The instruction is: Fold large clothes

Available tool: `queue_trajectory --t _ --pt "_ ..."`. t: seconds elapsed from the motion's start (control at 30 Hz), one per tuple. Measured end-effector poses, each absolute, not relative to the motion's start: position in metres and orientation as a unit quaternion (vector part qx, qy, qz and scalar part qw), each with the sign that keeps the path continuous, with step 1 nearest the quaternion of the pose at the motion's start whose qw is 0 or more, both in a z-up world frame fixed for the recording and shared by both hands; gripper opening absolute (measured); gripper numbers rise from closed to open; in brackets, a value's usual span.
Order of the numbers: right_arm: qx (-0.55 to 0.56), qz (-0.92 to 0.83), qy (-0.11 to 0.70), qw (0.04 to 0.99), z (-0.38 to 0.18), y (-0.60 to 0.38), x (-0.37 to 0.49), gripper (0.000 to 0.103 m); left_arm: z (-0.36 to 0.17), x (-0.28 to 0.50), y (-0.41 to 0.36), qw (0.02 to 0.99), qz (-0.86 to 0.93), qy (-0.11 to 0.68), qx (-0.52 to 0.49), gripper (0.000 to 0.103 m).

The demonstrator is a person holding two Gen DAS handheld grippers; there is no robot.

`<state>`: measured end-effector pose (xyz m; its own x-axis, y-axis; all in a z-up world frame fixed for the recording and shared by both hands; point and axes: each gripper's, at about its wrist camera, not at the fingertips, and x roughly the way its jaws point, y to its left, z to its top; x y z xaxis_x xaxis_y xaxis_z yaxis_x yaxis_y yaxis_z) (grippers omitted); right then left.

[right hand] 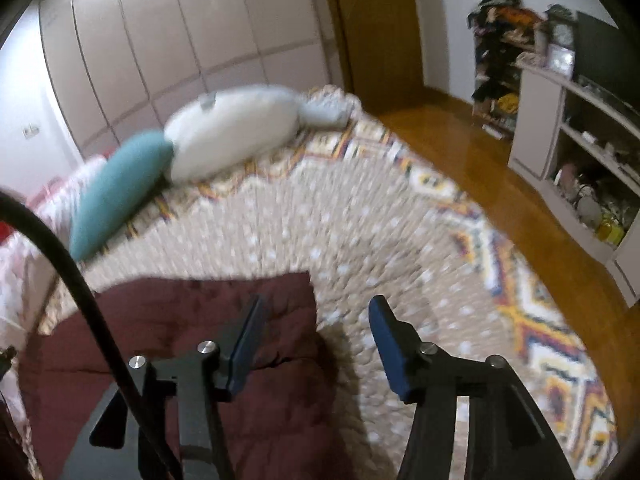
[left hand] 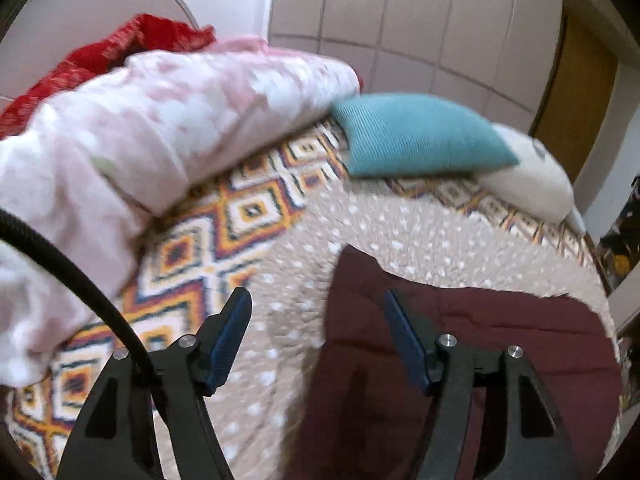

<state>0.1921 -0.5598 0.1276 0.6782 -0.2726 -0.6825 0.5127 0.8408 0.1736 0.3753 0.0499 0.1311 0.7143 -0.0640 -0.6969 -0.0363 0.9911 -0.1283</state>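
A maroon garment (left hand: 500, 344) lies flat on a beige dotted blanket (left hand: 420, 236) on the bed. My left gripper (left hand: 318, 300) is open and empty, hovering over the garment's left edge. In the right wrist view the maroon garment (right hand: 192, 320) lies at lower left, its top right corner near the middle. My right gripper (right hand: 318, 306) is open and empty above that corner, straddling the garment's right edge. Both views are blurred by motion.
A pink and white heap of clothes (left hand: 140, 140) with red cloth (left hand: 120, 44) sits at the left. A teal pillow (left hand: 416, 136) and a white pillow (right hand: 232, 132) lie at the bed's head. A patterned bedspread (right hand: 540, 320) edges the bed. A wooden floor (right hand: 480, 160) and white shelves (right hand: 580, 140) are on the right.
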Motion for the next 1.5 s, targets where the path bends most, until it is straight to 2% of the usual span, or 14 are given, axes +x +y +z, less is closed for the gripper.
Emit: queue_trajectory --t 0.13,0.23,0.27,0.33,0.53,0.73,0.8,0.9,1.0,1.1,1.17,1.3,1.5 --pt "0.183 -0.194 0.315 0.911 0.168 -0.543 0.164 0.059 0.163 0.308 0.081 0.93 -0.024 0.36 -0.073 0.069" --pt "0.182 -0.137 0.318 0.92 0.182 -0.506 0.153 0.059 0.162 0.249 0.094 0.935 -0.023 0.351 -0.05 0.079" --pt "0.178 -0.104 0.327 0.922 0.184 -0.485 0.154 0.056 0.158 0.235 0.097 0.936 -0.019 0.349 -0.048 0.083" --pt "0.18 -0.042 0.349 0.919 0.181 -0.451 0.159 0.039 0.139 0.193 0.104 0.932 -0.018 0.358 -0.049 0.083" --pt "0.22 0.132 0.416 0.872 0.133 -0.319 0.201 0.033 0.065 0.124 0.105 0.924 -0.014 0.376 -0.071 0.083" --pt "0.237 0.234 0.476 0.814 0.071 -0.21 0.272 0.034 0.02 0.132 0.093 0.925 0.016 0.38 -0.001 0.083" --pt "0.235 0.227 0.493 0.806 0.05 -0.189 0.303 0.035 0.013 0.133 0.104 0.925 0.022 0.378 -0.026 0.083" --pt "0.243 0.199 0.496 0.809 0.029 -0.177 0.345 0.035 0.005 0.135 0.121 0.919 0.007 0.387 -0.074 0.083" --pt "0.236 0.168 0.479 0.829 0.034 -0.174 0.377 0.035 0.009 0.134 0.131 0.919 -0.003 0.378 -0.111 0.083" --pt "0.237 0.128 0.472 0.84 0.045 -0.182 0.398 0.035 0.014 0.129 0.129 0.928 0.004 0.358 -0.104 0.083" --pt "0.25 0.118 0.455 0.847 0.063 -0.194 0.393 0.035 0.015 0.125 0.123 0.93 0.006 0.355 -0.089 0.083" --pt "0.285 0.156 0.417 0.849 0.096 -0.231 0.355 0.049 0.021 0.117 0.114 0.935 0.002 0.347 -0.07 0.083" --pt "0.312 0.088 0.416 0.849 0.087 -0.33 0.316 0.05 0.024 0.108 0.109 0.936 0.0 0.346 -0.064 0.084"
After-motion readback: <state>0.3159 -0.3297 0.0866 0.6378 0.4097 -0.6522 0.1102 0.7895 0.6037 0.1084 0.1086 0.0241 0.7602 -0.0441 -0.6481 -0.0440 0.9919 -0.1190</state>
